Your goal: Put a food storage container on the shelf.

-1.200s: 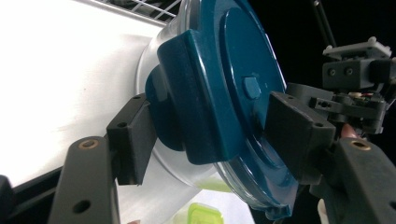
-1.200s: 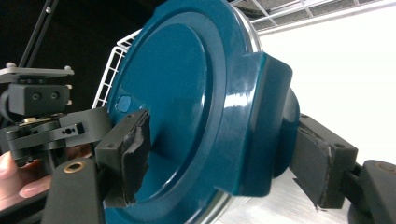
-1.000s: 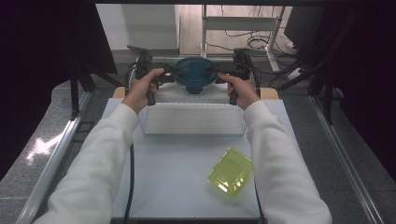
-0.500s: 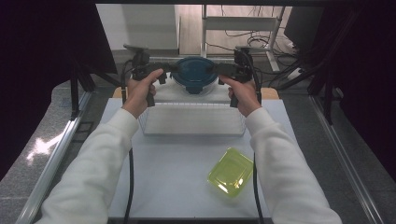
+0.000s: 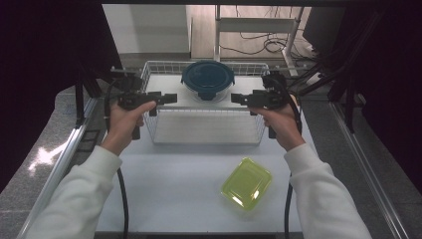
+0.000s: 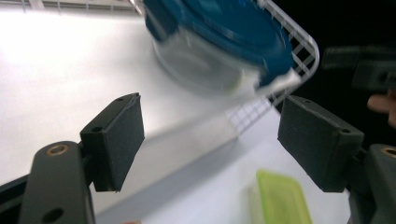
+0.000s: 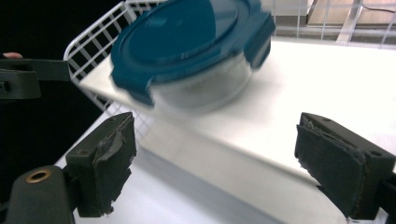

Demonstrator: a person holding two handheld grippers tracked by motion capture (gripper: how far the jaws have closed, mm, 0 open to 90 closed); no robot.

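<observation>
Two grippers, both with jaws spread and nothing between the pads; both have just been opening.

Tabletop [image 5: 174, 199]: white sheet, carries everything, so both hands work from the near edge with forearms coming straight in.

Wire basket [image 5: 204, 127]: sits between the two grippers, long side toward the person. My read is that it is centred so each hand gets one end. The near rail runs level with the gripper tips, apart from both.

Round glass container with the blue clip lid [image 5: 207, 79]: rests in the far half of the basket, beyond both grippers and about midway between them. Lid is on and the clips look down, so it seems parked there as a finished placement. Left gripper view has it ahead and above the jaws, blurred; right gripper view the same.

Left gripper [image 5: 171, 97]: points inward at the basket's left end, just outside the wire, pads apart and empty. Looks like a release posture.

Right gripper [image 5: 236, 99]: mirror of the left, at the basket's right end, near the wire and gripping nothing.

Yellow-green lid [image 5: 246, 182]: lies flat on the tabletop behind and inboard of the right gripper, well apart from the basket. Probably the next pick, nearer the right hand.
</observation>
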